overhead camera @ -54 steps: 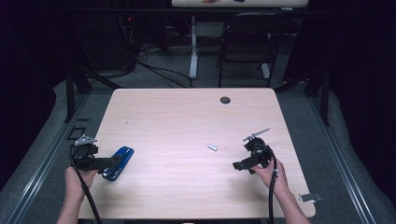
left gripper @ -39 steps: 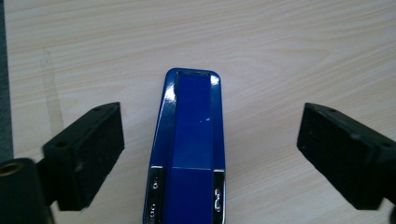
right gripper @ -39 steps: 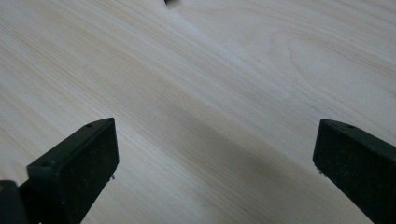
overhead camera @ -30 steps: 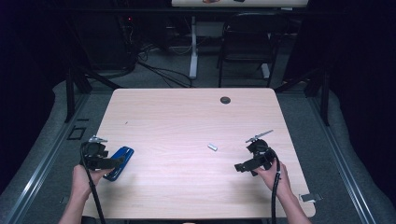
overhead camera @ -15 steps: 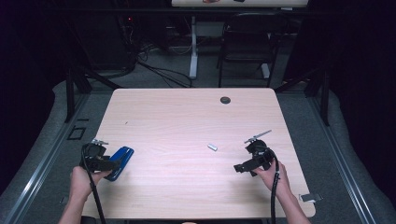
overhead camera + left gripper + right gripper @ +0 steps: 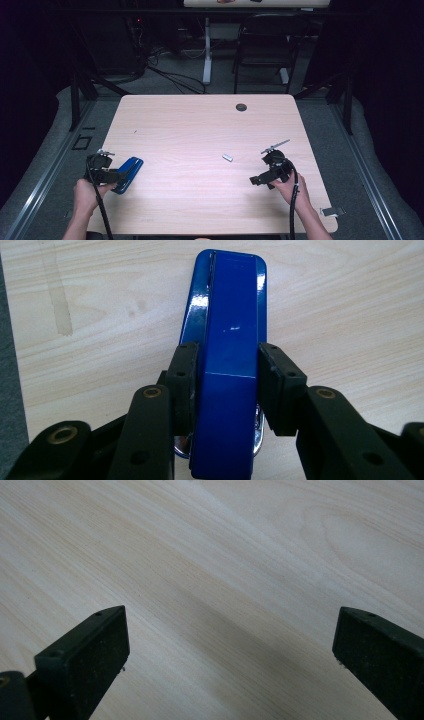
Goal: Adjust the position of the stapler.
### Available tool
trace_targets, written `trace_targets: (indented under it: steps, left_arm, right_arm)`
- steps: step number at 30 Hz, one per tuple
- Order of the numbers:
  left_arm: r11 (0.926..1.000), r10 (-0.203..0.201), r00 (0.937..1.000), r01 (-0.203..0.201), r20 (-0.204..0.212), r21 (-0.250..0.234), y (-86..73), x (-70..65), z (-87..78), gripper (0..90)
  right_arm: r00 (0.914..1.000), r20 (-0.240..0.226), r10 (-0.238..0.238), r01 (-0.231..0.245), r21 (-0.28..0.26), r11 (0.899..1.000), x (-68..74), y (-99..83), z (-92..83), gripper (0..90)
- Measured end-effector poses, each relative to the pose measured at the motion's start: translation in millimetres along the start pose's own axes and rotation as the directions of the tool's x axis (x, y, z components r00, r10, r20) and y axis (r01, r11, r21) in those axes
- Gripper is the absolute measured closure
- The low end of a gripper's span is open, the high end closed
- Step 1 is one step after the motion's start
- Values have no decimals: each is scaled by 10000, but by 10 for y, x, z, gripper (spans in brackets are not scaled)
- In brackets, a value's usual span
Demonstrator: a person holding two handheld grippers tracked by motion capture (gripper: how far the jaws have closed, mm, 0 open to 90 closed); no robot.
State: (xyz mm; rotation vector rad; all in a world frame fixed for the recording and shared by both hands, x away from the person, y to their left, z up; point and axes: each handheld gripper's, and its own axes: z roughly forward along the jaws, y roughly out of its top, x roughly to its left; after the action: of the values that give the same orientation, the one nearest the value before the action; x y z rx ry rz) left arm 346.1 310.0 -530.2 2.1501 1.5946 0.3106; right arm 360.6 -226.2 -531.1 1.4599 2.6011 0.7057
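Left gripper (image 6: 225, 390): jaws just closing, pads pressing both sides of glossy blue plastic stapler (image 6: 229, 340), flat on pale wooden table (image 6: 200, 130). Right gripper (image 6: 230, 645): jaws wide, nothing between; stapler well apart.

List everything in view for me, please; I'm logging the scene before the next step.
stapler: one, blue, near the table's left front edge, between the left tool's jaws
small metal piece: one, silvery, right of the table's middle, lying free
round cap: one, dark, set in the tabletop near its far edge
table: one, light wood
chair: one, dark, on the floor beyond the table
flat grey piece: one, by the table's right front corner
left tool: one, black, its jaws have just been closing, pads against the stapler's sides
right tool: one, black, jaws wide apart over bare wood
hands: two, at the near edge, one per tool
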Motion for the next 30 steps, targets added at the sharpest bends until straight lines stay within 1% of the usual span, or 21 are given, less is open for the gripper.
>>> trace_targets:
  steps: [3, 6, 15, 19, 20, 22, 23, 26, 30]
  left_arm:
    - [9999, -93, 9999, 94, 114, -88, -5, 9, 2, 637]
    - [9998, -157, 9992, 161, 374, -91, -12, 12, -3, 648]
    - [9999, -141, 9996, 141, 228, 7, -4, -41, -5, 654]
    - [9999, -117, 9992, 117, 380, -12, -1, -55, -2, 653]
    - [9999, -138, 9987, 140, 494, -38, -1, -60, 1, 653]
    - [10000, -31, 9986, 32, 519, -29, 8, -92, 8, 652]
    - [10000, -17, 9982, 17, 606, 6, 10, -96, 7, 652]
    - [10000, 70, 9979, -71, 648, 12, 18, -132, 15, 652]
    - [10000, 35, 9979, -34, 644, -14, 21, -159, 22, 652]
  right_arm:
    - [10000, -24, 24, -24, -34, 10000, 0, 0, 2, 22]
    - [10000, -31, 7, -7, -21, 10000, 3, 2, 4, 22]
    - [10000, -40, 70, -71, -164, 9998, 20, 9, 13, 23]
    - [9999, -95, 80, -83, -247, 9997, 16, 11, 3, 21]
    - [9999, -95, 80, -83, -247, 9997, 16, 11, 3, 21]
    - [9999, -144, 54, -58, -221, 9997, 9, 12, 2, 21]
    - [9999, -145, 59, -62, -204, 9998, 9, 12, 2, 21]
    - [9999, -119, 68, -70, -200, 9998, 14, 13, 5, 21]
    - [9999, -114, 92, -94, -241, 9997, 20, 13, 14, 19]
